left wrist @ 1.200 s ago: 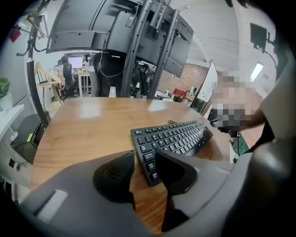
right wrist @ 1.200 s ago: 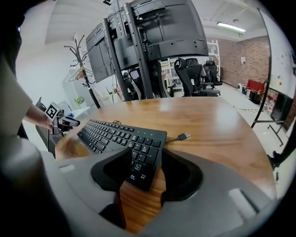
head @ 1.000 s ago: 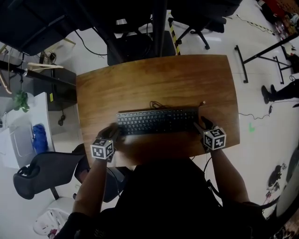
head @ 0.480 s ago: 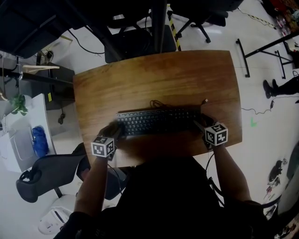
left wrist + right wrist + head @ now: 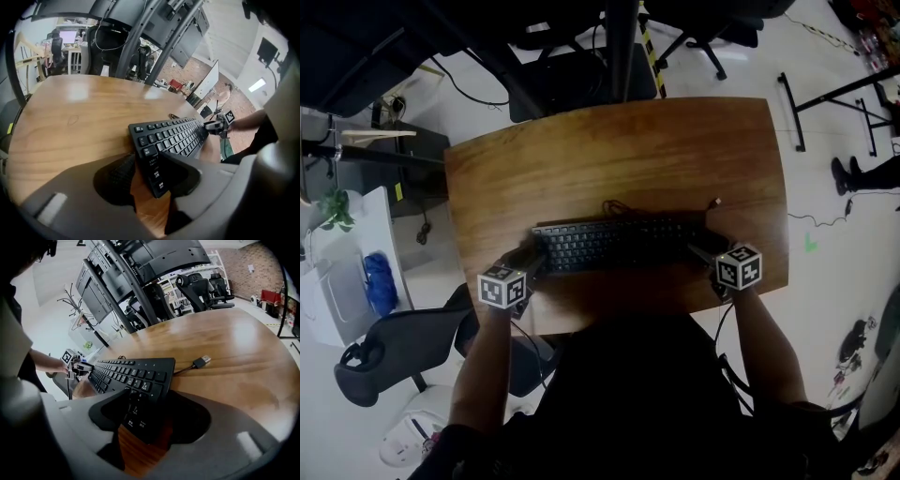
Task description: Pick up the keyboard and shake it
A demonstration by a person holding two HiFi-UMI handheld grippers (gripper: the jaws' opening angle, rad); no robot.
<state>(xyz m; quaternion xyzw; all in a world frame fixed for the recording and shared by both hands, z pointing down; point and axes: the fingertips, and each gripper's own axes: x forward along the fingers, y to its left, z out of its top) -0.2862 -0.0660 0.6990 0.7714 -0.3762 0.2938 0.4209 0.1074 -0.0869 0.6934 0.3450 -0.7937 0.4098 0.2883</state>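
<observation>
As the keyboard (image 5: 614,242) lies flat, its plug (image 5: 201,362) rests nearby.

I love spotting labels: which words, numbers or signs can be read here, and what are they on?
"9", "6", "+": keys at the keyboard's right end, seen in the right gripper view.
All other key legends: too small or blurred to read.
No brand or other text is readable.

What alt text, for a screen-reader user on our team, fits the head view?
From above, a black keyboard lies flat on a wooden table. The left gripper straddles its left end with jaws apart; the right gripper is at its right end, jaws opening with the keyboard's edge between them.
</observation>
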